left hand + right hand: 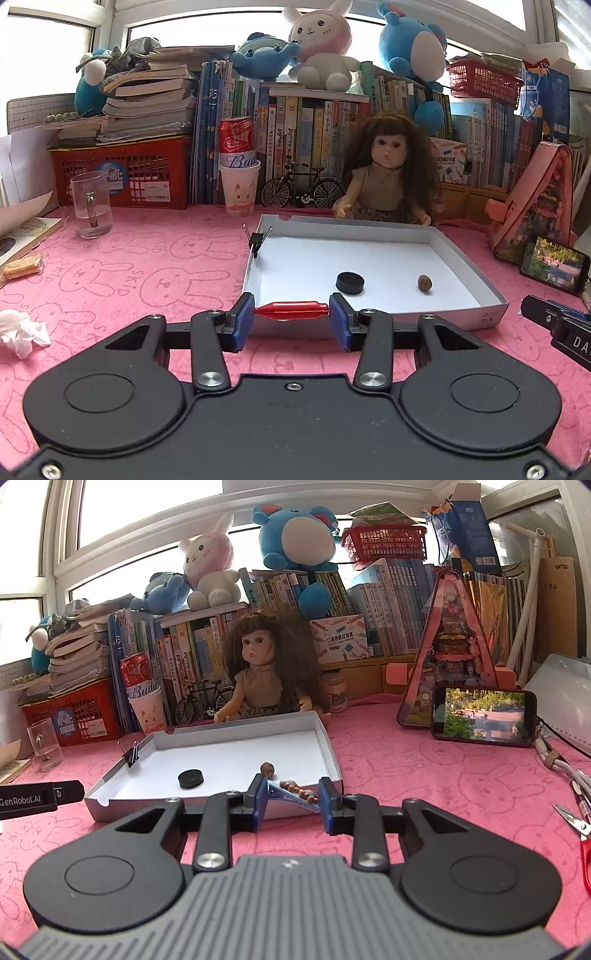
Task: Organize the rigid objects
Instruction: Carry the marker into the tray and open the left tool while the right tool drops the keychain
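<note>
Jaws on my left gripper (291,320) clamp a red plastic piece (291,309) crosswise, lower centre. Right gripper (291,801) pinches a small clear packet (295,794). White tray (491,314) on pink desk (129,273) holds black puck (349,282), brown nut (424,283).

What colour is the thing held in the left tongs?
Red: a slim red object lies crosswise between the left tongs, clearest in the left wrist view.
</note>
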